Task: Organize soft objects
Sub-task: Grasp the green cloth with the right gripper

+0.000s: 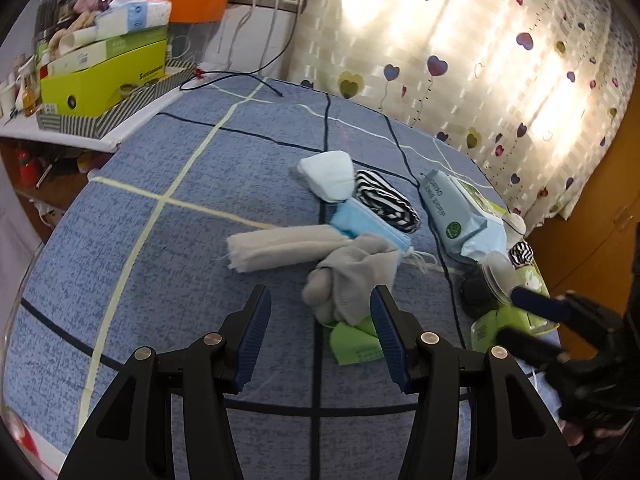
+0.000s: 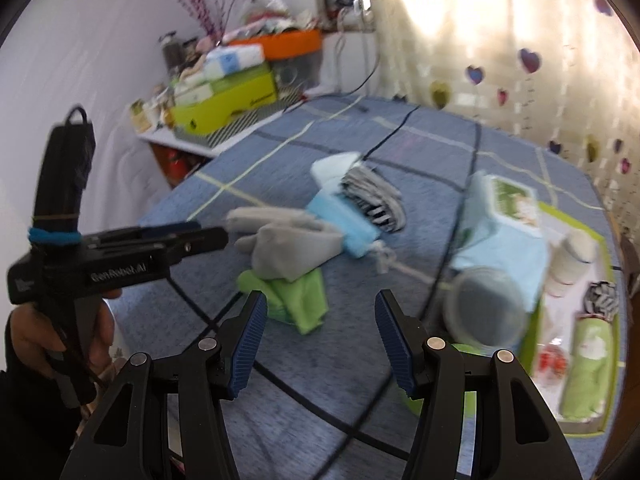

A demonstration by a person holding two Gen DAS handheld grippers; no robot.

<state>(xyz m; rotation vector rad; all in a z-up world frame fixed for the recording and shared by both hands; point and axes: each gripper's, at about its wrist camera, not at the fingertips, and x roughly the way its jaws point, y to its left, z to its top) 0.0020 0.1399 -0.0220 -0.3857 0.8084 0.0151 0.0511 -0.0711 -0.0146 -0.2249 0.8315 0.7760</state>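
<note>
- The left gripper (image 1: 320,340) hangs above the blue checked bedspread (image 1: 160,240) with its jaws spread wide and nothing between them.
- The grey sock (image 1: 352,276) lies bunched just ahead of its fingertips, resting on a green cloth (image 1: 356,344) and touching a blue face mask (image 1: 368,224).
- Further ahead lie a white cloth (image 1: 328,172) and a striped sock (image 1: 384,200), loosely heaped together.
- The right gripper (image 2: 320,340) is likewise spread apart and empty. The green cloth sits just ahead of its left finger.
- To its right stands a green tray (image 2: 600,360) holding a rolled green item and a striped piece; this is probably the sorting place.
- A wipes pack (image 2: 508,216) and a clear lid (image 2: 484,308) crowd the tray's near edge.
- Judged step: approach to the grey sock, jaws pre-opened for pickup.
</note>
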